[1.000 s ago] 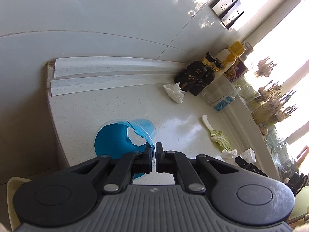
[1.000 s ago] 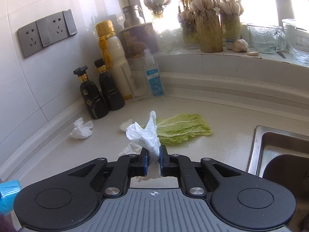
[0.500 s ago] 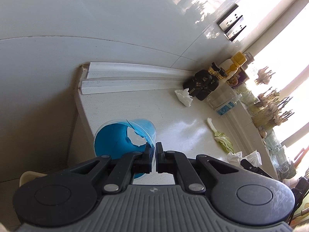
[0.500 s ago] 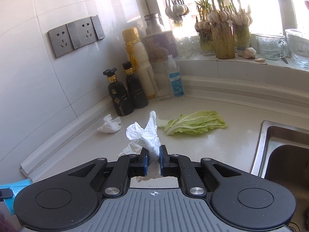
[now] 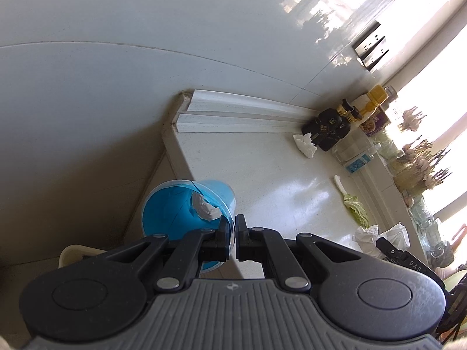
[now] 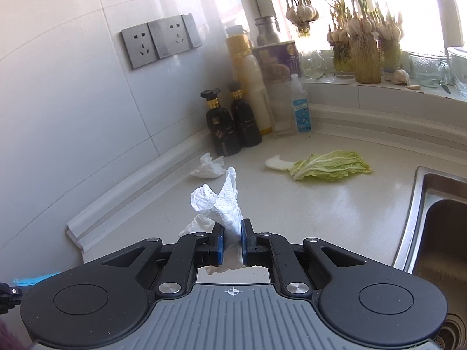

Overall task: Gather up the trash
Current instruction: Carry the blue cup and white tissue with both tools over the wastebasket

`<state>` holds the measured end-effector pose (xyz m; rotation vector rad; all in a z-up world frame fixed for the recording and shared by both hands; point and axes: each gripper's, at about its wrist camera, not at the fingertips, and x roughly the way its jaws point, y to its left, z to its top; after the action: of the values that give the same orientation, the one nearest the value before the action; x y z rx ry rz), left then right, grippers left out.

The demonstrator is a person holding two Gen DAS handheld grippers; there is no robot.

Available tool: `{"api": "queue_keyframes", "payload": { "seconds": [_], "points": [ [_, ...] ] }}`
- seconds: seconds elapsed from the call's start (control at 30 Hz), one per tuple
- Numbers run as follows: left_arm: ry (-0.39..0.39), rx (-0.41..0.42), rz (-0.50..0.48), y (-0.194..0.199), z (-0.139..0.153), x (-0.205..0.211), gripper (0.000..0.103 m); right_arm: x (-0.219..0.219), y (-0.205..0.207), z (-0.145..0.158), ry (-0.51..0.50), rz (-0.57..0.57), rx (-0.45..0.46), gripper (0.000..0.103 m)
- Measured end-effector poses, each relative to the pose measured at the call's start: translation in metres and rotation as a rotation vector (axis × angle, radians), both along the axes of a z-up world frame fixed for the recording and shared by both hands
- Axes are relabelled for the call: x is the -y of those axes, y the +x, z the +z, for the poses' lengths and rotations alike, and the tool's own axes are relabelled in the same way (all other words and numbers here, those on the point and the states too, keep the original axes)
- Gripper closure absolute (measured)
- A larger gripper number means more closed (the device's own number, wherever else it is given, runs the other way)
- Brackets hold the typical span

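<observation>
My left gripper [image 5: 232,234] is shut on the rim of a clear plastic cup [image 5: 175,207] with a blue lining and a white scrap inside, held past the counter's left end. My right gripper [image 6: 232,243] is shut on a crumpled white tissue [image 6: 221,204], lifted above the counter. That tissue and my right gripper also show in the left wrist view [image 5: 367,237]. Another crumpled tissue [image 6: 207,166] lies by the backsplash near two dark bottles, also in the left wrist view [image 5: 305,144]. A cabbage leaf [image 6: 327,164] lies mid-counter, also in the left wrist view [image 5: 354,208].
Two dark bottles [image 6: 230,125], a yellow-capped bottle [image 6: 248,67] and a sanitizer bottle [image 6: 300,108] stand in the corner. Garlic jars [image 6: 364,55] line the sill. A steel sink [image 6: 437,218] is at right. A cream bin rim [image 5: 76,255] shows below the counter's end.
My left gripper has carried the cup left, off the counter's end. My right gripper has pulled back and left with the tissue, away from the bottles.
</observation>
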<state>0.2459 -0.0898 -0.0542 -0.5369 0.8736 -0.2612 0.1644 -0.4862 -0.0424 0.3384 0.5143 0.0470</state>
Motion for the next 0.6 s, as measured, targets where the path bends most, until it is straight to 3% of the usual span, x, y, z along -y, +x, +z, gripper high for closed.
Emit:
{"api": "queue_keyframes", "payload": {
  "seconds": [0.6],
  "points": [
    [-0.003, -0.124, 0.059, -0.03, -0.054, -0.037, 0.1, -0.083, -0.033, -0.01, -0.031, 0.189, -0.051, 0.093]
  ]
}}
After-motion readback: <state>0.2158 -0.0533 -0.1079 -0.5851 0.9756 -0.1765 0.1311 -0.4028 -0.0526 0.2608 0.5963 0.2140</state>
